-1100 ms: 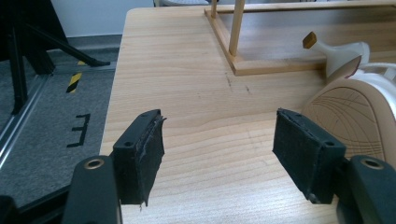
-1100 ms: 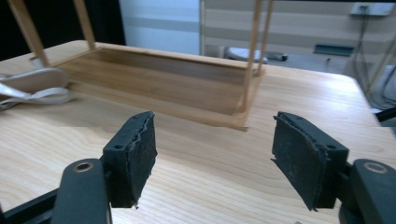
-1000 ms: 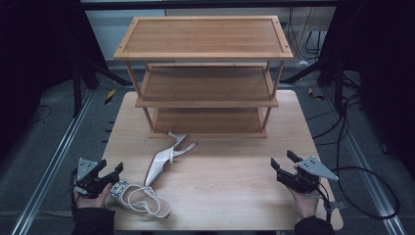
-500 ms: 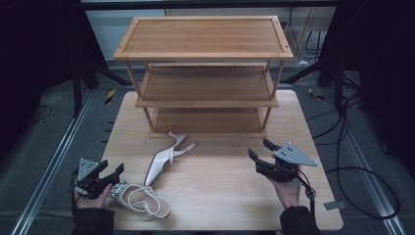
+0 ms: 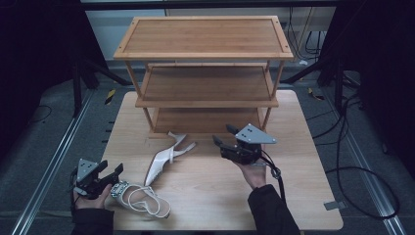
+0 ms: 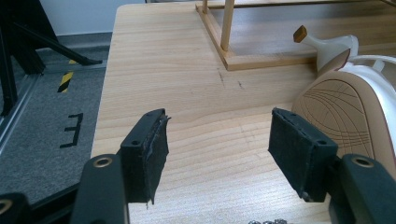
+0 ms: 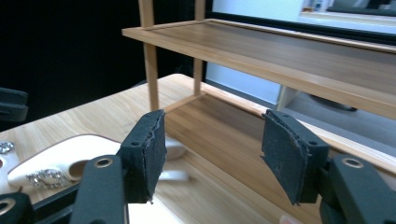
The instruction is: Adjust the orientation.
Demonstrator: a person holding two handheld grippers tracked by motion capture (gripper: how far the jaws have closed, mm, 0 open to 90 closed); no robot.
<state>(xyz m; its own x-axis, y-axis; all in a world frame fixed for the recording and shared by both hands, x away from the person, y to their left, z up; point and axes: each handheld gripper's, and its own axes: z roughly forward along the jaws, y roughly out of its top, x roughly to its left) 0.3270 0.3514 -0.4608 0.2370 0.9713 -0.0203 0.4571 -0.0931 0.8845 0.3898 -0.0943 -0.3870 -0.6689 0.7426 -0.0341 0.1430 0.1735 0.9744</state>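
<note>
Shoe in play: white high-heeled sandal (image 5: 164,160), lying on its side on the table (image 5: 303,196), just in front of the shelf rack (image 5: 205,54), its heel close to the rack's bottom shelf.
Long axis: runs from about 1 o'clock at the heel end to 7 o'clock at the toe end in the high view, a diagonal across the table's middle-left.
Second shoe: jewelled sandal (image 5: 139,198) at the near-left edge, straps looping toward the person, just beside the left gripper.
Right gripper (image 5: 221,142): held above the table near the rack's front, jaws spread wide with nothing between them; its own view looks along the bottom shelf with the white shoe (image 7: 70,163) low at its left.
Left gripper (image 5: 110,171): resting at the near-left corner, jaws also wide apart and empty; the sole of the white shoe (image 6: 345,116) fills the right side of its view.
Key relation: the white sandal lies at roughly 8 o'clock from the right gripper, near it but apart; from the left gripper it sits at about 2 o'clock, also near.
Nearer hand: the right looks a little nearer to the heel end, the left nearer to the toe.
Likely step: a reach toward the white sandal, judged from the right gripper's pose over the table's middle.
</note>
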